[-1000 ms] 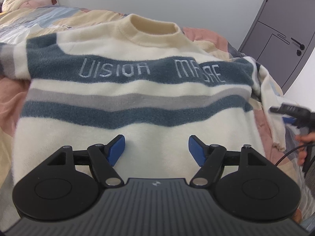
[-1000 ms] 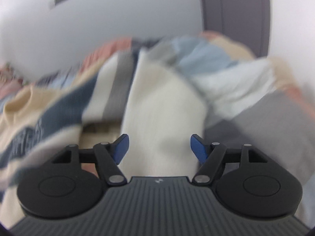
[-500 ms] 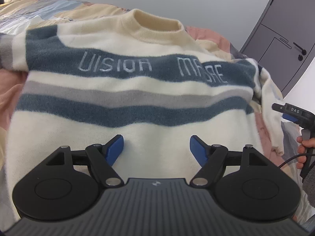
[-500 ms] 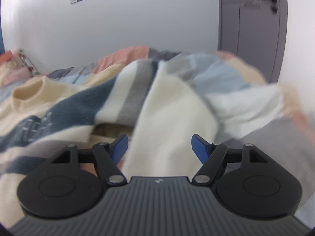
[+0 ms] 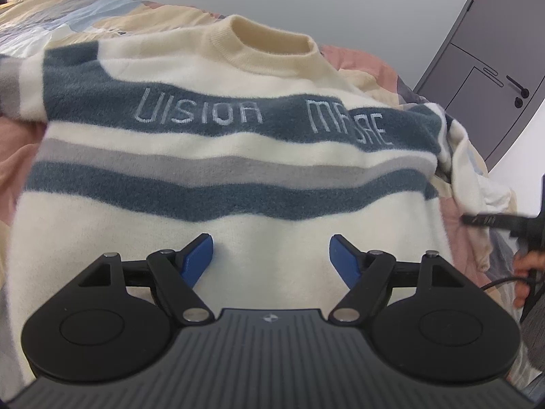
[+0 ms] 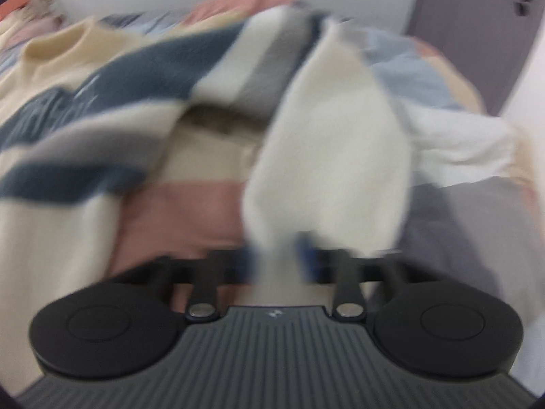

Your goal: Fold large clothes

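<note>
Striped sweater (image 5: 218, 184) lying face-up on the bed (image 5: 20, 156), collar toward the far edge by the wall, hem toward the near edge, chest band lettered.

Left: the left gripper (image 5: 270, 255) hovers over the plain cream panel just above the hem, its blue fingers (image 5: 199, 255) spread wide apart and holding nothing. The sweater's left sleeve runs off toward the bed's left edge.

Right: the right gripper (image 6: 277, 255) is at the cuff end of the right sleeve (image 6: 327, 156), which lies toward the right edge of the bed near the door (image 5: 490, 78). This view is heavily motion-blurred. The blue fingers appear drawn close together with cream cloth between them, so the gripper looks clamped on the sleeve, though the blur leaves the contact itself indistinct. A strip of pink bedding shows between sleeve and body.

Handling, as a judgement: the knit is fluffy, thick and limp; it should be light, drape and sag when lifted, and cling slightly to the quilt instead of sliding. A pinch through a doubled edge (cuff, hem corner or shoulder seam) should hold better than a pinch on the flat panel, which would only bunch.
</note>
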A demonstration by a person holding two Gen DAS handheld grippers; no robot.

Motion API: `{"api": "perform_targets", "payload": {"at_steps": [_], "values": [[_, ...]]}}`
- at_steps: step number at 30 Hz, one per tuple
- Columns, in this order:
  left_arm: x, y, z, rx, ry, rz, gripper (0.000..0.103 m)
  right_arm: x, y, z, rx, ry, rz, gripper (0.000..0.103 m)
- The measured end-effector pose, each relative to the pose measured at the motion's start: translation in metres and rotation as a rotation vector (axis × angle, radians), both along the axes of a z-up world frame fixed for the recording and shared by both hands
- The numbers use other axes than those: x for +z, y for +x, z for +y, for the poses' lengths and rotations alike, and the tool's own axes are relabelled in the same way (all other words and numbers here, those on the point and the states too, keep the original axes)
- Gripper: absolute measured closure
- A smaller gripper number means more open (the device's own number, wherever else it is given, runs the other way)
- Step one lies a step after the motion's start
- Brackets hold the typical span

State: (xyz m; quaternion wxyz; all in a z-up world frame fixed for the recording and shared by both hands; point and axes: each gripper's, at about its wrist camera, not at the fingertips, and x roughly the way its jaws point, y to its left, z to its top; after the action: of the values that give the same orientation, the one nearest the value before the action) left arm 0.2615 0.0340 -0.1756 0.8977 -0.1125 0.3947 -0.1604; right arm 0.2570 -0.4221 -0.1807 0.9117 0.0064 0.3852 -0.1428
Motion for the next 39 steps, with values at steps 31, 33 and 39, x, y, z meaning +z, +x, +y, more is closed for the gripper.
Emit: {"api": "perform_targets", "payload": {"at_steps": [31,33,39], "values": [[-0.002,0.023,0.012,0.081,-0.012,-0.008,0.024,0.0,0.03,-0.24,-0.632,0.097,-0.314,0.091],[-0.002,0.023,0.012,0.082,-0.009,-0.01,0.024,0.001,0.026,-0.24,-0.633,0.107,-0.322,0.089],[0.003,0.017,0.017,0.106,-0.009,-0.018,0.024,0.017,0.002,-0.233,-0.653,0.121,-0.336,0.035]]}}
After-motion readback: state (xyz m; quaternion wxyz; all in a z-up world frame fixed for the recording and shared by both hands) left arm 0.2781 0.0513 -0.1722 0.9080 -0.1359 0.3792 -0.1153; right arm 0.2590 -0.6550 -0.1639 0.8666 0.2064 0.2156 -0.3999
